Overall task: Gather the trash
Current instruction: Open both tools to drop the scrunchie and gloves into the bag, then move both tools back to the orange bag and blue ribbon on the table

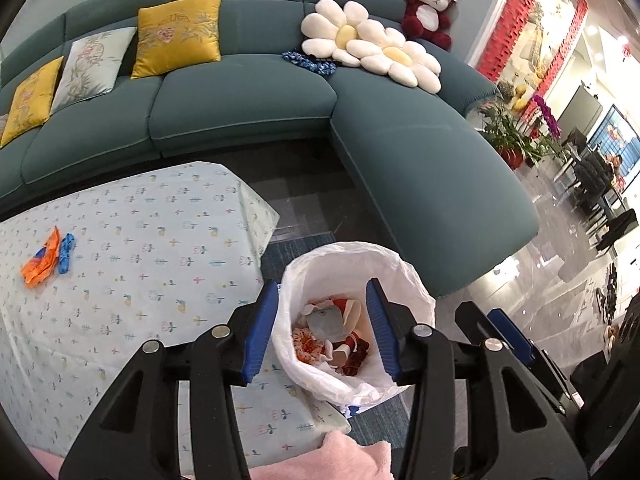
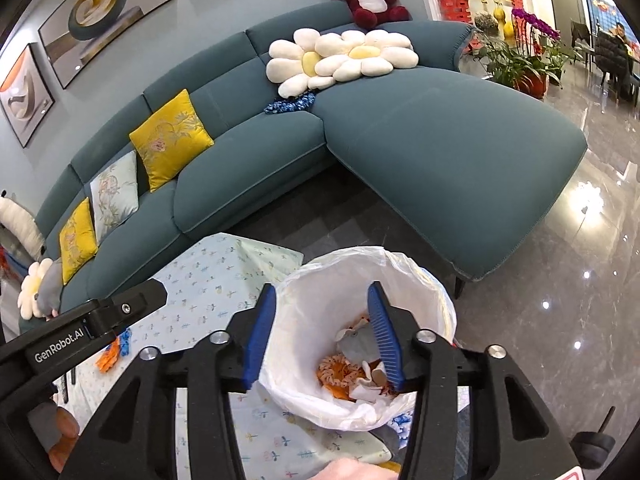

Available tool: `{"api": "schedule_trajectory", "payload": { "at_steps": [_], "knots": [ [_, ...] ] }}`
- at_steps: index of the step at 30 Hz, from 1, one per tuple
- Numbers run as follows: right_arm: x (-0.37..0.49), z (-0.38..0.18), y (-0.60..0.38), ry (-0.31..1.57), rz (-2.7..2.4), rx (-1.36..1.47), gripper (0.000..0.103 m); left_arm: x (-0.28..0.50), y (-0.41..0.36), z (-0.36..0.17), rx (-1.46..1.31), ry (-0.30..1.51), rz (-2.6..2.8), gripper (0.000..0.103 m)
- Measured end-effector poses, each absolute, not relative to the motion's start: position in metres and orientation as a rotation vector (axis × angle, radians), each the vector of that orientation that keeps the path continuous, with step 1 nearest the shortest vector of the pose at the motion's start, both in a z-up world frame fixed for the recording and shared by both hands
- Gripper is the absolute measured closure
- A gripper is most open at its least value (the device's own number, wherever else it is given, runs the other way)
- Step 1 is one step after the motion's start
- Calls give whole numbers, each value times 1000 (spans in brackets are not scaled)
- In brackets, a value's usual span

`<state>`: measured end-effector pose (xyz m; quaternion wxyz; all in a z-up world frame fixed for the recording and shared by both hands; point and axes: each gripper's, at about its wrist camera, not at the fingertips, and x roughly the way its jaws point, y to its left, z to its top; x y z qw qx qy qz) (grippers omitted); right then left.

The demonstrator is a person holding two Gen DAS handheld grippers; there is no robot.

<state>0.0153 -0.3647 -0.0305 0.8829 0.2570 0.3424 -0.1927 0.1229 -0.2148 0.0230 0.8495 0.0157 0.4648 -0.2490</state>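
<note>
trash shows in two places. going left to right in the left wrist view: at the left edge, on the patterned tablecloth (image 1: 140, 240), lie an orange wrapper (image 1: 40, 262) and a blue wrapper (image 1: 66, 252), touching each other. in the lower middle stands a bin lined with a white bag (image 1: 404, 276), just beside the cloth's edge, with crumpled trash (image 1: 332, 336) in red, orange and grey at its bottom. the left gripper (image 1: 322, 334) hangs over the bin's mouth, its blue pads parted about halfway with nothing between them. at the lower right, part of the right gripper (image 1: 508, 334) juts in. a green sofa (image 1: 240, 96) fills the top of the frame, with flower cushions (image 1: 372, 48) and a red plush bear (image 1: 428, 8) at upper right.

in the right wrist view, the left gripper's body (image 2: 80, 332) crosses the lower left, over the wrappers (image 2: 114, 350). the right gripper (image 2: 324, 338) sits in the lower middle, above the same white bag (image 2: 432, 292), jaws about half apart and empty, with the trash (image 2: 344, 372) seen between them below.
</note>
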Motion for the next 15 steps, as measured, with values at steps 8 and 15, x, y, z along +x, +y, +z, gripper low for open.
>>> {"api": "schedule_trajectory", "payload": {
  "at_steps": [8,15],
  "knots": [
    [24,-12,-331,702,-356,486,50,132,-170,32,-22,964,-477,56],
    [38,-1,-294,711,-308,438,50,140,-126,34,-72,962,-426,54]
  ]
}}
